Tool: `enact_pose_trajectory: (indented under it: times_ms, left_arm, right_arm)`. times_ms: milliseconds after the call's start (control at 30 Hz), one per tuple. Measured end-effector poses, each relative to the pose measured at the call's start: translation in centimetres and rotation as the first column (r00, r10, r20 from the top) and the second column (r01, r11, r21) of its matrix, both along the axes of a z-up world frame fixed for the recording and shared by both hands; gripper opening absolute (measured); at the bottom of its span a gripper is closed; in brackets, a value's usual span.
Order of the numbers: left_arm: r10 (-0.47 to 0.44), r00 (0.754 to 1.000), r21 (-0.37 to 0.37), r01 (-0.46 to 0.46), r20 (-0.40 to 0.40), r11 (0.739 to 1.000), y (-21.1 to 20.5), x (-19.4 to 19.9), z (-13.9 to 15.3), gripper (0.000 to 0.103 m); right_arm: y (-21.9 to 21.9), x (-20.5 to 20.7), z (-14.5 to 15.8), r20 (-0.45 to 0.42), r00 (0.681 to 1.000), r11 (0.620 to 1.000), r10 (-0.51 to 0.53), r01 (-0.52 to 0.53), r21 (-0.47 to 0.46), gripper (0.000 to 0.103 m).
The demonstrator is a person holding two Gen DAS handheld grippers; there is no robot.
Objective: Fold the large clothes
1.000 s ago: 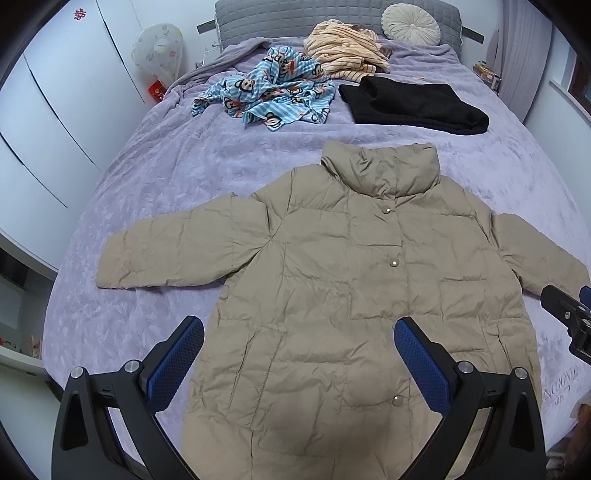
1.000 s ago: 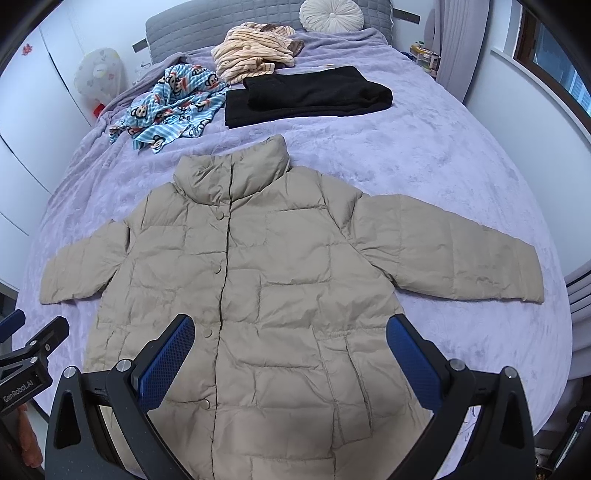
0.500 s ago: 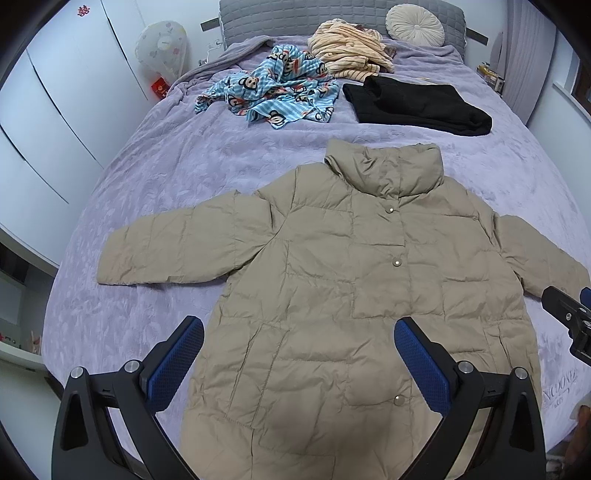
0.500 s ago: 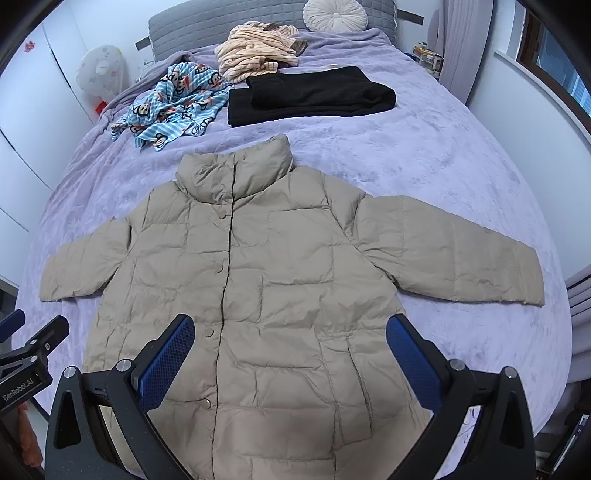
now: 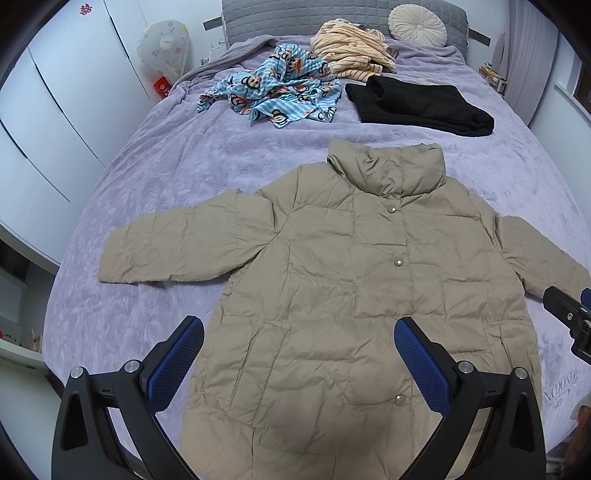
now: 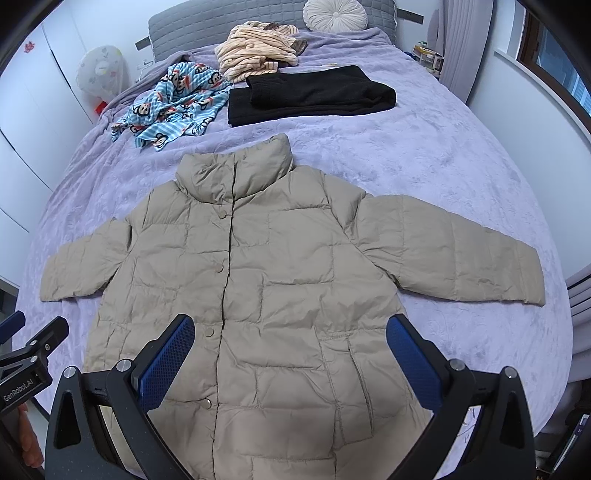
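Note:
A beige quilted puffer jacket (image 5: 332,280) lies flat and buttoned on the purple bed, collar away from me, both sleeves spread out; it also shows in the right wrist view (image 6: 280,280). My left gripper (image 5: 298,363) is open and empty, hovering above the jacket's lower left part. My right gripper (image 6: 290,360) is open and empty above the jacket's lower front. The right gripper's tip shows at the right edge of the left wrist view (image 5: 570,317); the left gripper shows at the left edge of the right wrist view (image 6: 27,354).
At the far end of the bed (image 5: 184,173) lie a blue monkey-print garment (image 5: 273,92), a striped cream garment (image 5: 351,48), a folded black garment (image 5: 417,103) and a round pillow (image 5: 417,20). White wardrobes (image 5: 44,92) stand to the left.
Both views have shifted slightly, so the jacket sits a little lower and nearer in the frames. Both grippers stay open and empty.

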State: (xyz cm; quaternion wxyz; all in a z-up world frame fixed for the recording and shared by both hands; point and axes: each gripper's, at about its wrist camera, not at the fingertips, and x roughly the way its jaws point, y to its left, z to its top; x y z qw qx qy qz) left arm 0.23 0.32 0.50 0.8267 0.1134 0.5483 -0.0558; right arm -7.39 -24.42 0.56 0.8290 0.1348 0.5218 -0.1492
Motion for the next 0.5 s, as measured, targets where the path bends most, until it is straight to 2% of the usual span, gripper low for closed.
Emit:
enact_pose_trajectory:
  times_ms: [300, 500]
  left_arm:
    - [0.0, 1.0, 0.001, 0.0, -0.019, 1.0, 0.12, 0.01, -0.02, 0.103]
    - [0.002, 1.0, -0.003, -0.002, -0.005, 1.0, 0.17, -0.05, -0.03, 0.103]
  right_arm:
    - [-0.03, 0.02, 0.0, -0.002, 1.0, 1.0, 0.0, 0.0, 0.0, 0.103]
    - [-0.06, 0.0, 0.01, -0.002, 1.0, 1.0, 0.003, -0.003, 0.001, 0.103]
